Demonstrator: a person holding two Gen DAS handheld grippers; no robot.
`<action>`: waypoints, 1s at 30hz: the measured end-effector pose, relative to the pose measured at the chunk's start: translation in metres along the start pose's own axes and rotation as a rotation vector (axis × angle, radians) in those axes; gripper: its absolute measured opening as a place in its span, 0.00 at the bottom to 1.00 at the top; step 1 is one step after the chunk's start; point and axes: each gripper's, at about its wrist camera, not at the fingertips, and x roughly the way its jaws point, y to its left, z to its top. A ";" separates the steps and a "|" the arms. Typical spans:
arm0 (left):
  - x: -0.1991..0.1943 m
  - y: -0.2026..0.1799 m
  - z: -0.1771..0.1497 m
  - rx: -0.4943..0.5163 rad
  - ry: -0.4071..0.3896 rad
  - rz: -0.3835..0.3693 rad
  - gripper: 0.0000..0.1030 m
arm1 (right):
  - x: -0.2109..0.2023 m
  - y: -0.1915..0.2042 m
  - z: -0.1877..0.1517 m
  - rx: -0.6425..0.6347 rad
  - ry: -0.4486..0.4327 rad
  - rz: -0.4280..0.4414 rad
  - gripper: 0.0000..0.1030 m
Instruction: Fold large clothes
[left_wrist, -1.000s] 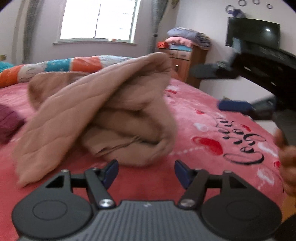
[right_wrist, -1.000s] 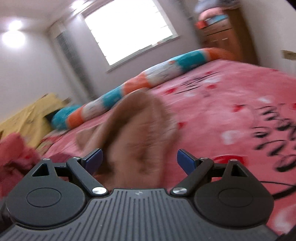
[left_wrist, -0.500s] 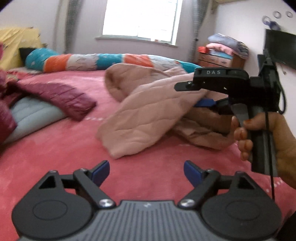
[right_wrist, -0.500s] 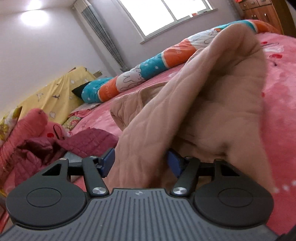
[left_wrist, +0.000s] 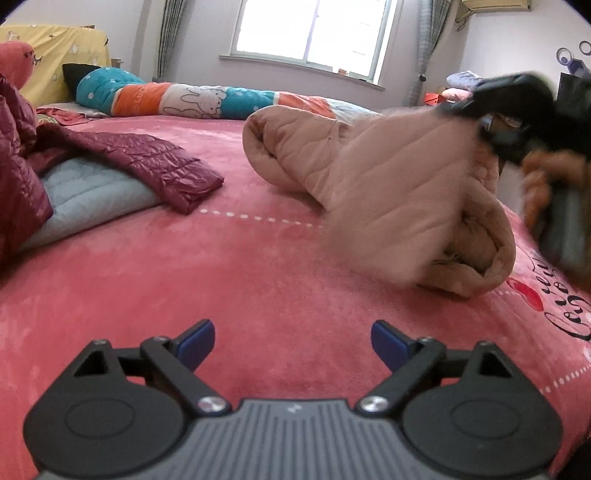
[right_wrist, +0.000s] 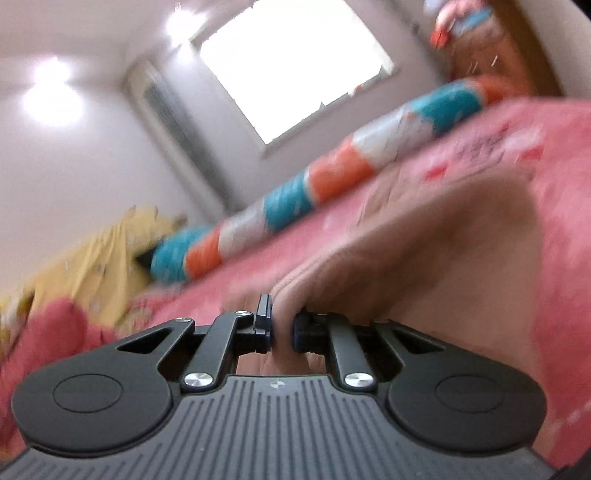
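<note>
A large pink quilted garment (left_wrist: 399, 192) lies crumpled on the red bedspread (left_wrist: 221, 280), right of centre in the left wrist view. My left gripper (left_wrist: 293, 341) is open and empty, low over the bedspread, well short of the garment. My right gripper (right_wrist: 282, 328) is shut on a fold of the pink garment (right_wrist: 424, 236) and lifts it; the view is blurred. The right gripper also shows in the left wrist view (left_wrist: 517, 110) at the garment's raised upper right edge.
A maroon puffer jacket (left_wrist: 122, 158) lies over a pale blue quilted garment (left_wrist: 92, 192) at the left. A long teal, orange and white bolster (left_wrist: 192, 99) lies along the far side. A yellow cover (left_wrist: 51, 55) is at back left.
My right gripper has closed on the pink garment and pulled its edge up and to the right. My left gripper has backed away to the left and stays open.
</note>
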 end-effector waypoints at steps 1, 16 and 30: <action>0.000 -0.002 0.000 0.005 0.001 -0.001 0.89 | -0.012 -0.002 0.013 0.017 -0.053 -0.009 0.12; 0.006 -0.041 0.009 0.083 0.004 -0.015 0.89 | -0.136 -0.124 0.074 0.236 -0.349 -0.329 0.12; 0.016 -0.064 0.043 0.079 -0.045 0.033 0.90 | -0.125 -0.188 0.057 0.350 -0.075 -0.378 0.14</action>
